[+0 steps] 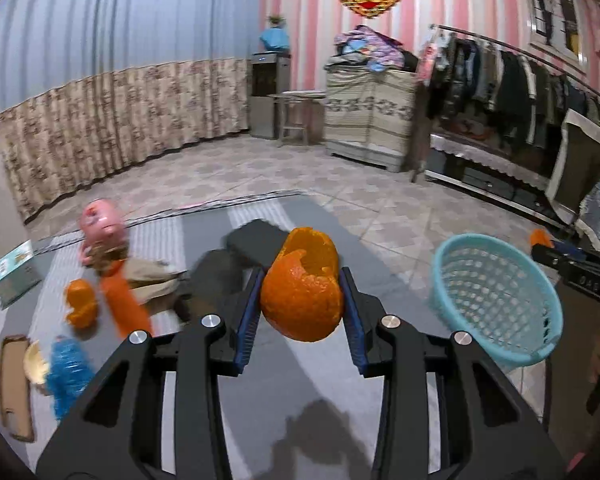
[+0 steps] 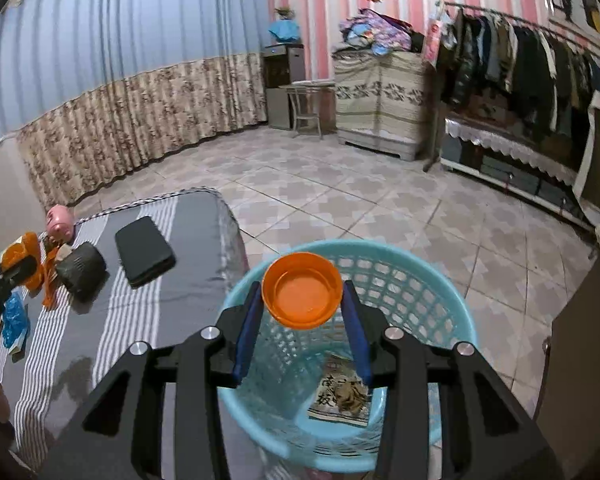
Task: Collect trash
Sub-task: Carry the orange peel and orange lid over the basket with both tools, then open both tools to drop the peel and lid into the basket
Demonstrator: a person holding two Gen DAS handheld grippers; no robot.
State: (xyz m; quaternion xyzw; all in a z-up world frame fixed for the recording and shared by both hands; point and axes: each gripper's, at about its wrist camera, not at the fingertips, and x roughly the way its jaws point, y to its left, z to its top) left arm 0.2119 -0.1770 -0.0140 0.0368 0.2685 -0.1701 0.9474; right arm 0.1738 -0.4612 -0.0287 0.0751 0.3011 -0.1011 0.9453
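Observation:
My left gripper (image 1: 302, 292) is shut on a hollow orange peel (image 1: 302, 284), held above the grey striped bed cover (image 1: 284, 376). To its right stands a light blue mesh basket (image 1: 496, 300). In the right wrist view my right gripper (image 2: 302, 294) is shut on an orange plastic lid (image 2: 302, 290), held right over the same basket (image 2: 420, 280). A printed wrapper and a crumpled brown scrap (image 2: 342, 394) lie on the basket's bottom. A second orange peel (image 1: 82, 304), an orange strip (image 1: 124, 308) and a blue crinkled wrapper (image 1: 66, 372) lie on the bed at left.
A pink piggy bank (image 1: 100, 220), a black wallet-like case (image 2: 144, 250), a dark pouch (image 2: 82, 270), a small box (image 1: 16, 276) and a brown tray (image 1: 16, 384) also sit on the bed. Tiled floor (image 2: 340, 200), a clothes rack (image 2: 520, 60) and a cabinet (image 2: 380, 100) lie beyond.

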